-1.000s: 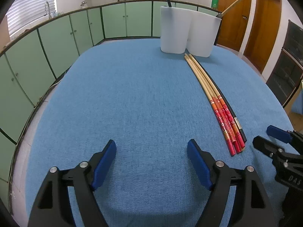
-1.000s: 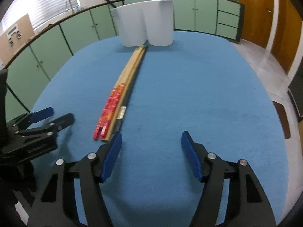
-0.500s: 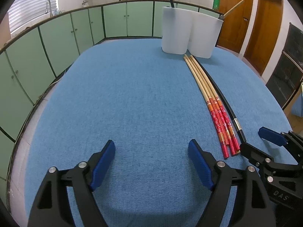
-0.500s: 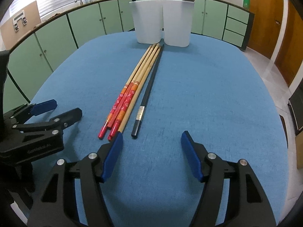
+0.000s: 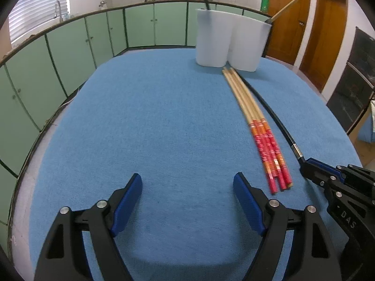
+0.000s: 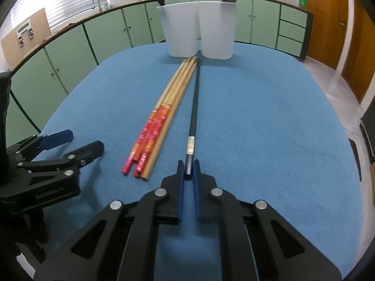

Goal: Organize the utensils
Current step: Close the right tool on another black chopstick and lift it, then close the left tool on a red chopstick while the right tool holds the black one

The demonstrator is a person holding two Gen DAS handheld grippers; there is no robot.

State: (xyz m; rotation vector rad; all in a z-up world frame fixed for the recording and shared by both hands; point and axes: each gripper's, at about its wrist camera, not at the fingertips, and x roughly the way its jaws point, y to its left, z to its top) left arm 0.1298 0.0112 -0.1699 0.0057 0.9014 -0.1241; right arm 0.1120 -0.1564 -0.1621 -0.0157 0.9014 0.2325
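Right wrist view: right tongs pinch the black chopstick by its near end (wooden ones just left); left tongs spread, well apart.

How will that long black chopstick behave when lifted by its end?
Held at its near end by the right gripper, the long black chopstick looks thin and straight: probably stiff and light. With most of its length beyond the pads, it may droop or pivot.

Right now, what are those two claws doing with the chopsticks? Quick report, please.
Right gripper shut on black chopstick at its near end. Left gripper open, holding nothing. Wooden chopsticks close beside; white holder beyond their tips.
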